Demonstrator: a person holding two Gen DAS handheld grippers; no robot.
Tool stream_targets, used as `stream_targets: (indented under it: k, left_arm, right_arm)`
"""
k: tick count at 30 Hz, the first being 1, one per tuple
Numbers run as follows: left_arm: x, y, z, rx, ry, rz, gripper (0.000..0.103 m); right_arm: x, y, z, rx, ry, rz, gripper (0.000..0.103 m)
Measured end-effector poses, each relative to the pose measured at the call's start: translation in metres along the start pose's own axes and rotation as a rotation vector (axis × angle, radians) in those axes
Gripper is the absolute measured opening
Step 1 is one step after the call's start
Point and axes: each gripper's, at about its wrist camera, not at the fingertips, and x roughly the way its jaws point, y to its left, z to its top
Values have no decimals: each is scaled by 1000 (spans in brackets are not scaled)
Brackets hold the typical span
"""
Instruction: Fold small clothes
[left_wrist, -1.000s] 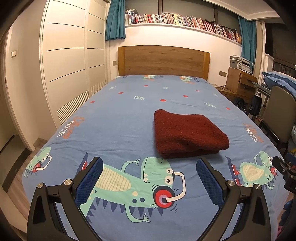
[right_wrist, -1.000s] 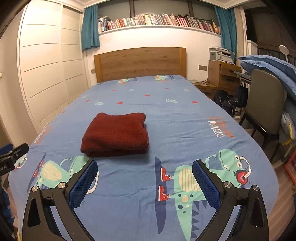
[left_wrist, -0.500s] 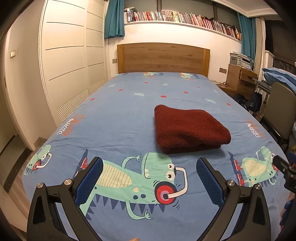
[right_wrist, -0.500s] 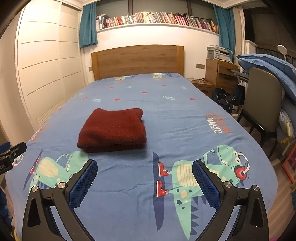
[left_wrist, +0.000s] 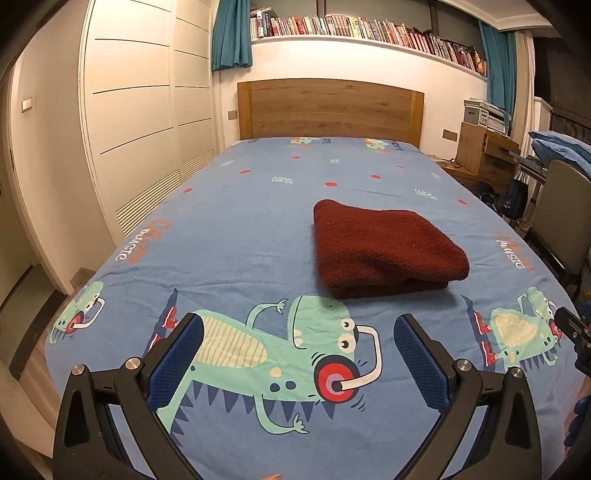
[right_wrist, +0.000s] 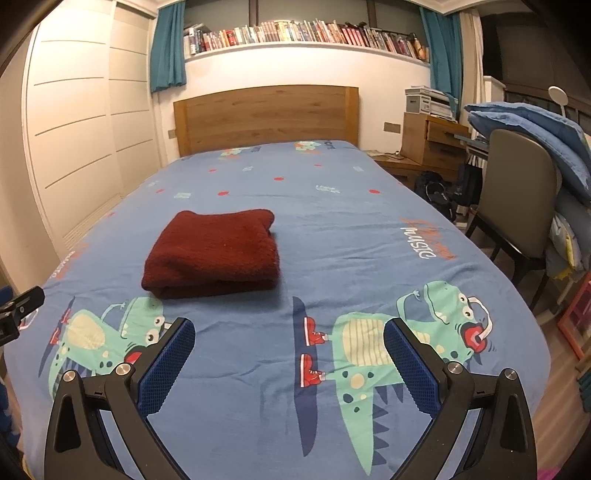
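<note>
One folded dark red garment (left_wrist: 384, 247) lies on the bed (left_wrist: 240, 229), a single compact stack, nearer the foot end. Left gripper (left_wrist: 297, 350): released, fingers spread wide, grasping nothing, held above the dinosaur-print sheet short of the garment. Right gripper (right_wrist: 288, 350): likewise released and empty. One wooden headboard (right_wrist: 266, 118), one chair (right_wrist: 517, 192), two teal curtains.

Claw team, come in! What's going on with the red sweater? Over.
Left claw open, empty. Right claw open, empty. Red sweater folded, flat on the bed, untouched. Nothing in the way.
</note>
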Motion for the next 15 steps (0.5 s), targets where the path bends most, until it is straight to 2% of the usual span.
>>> stream_targets:
  k: [15]
  left_arm:
    - [1,0,-1,-2,-3,2,102]
  right_arm:
    - [12,-12,-10,23,20,-32,102]
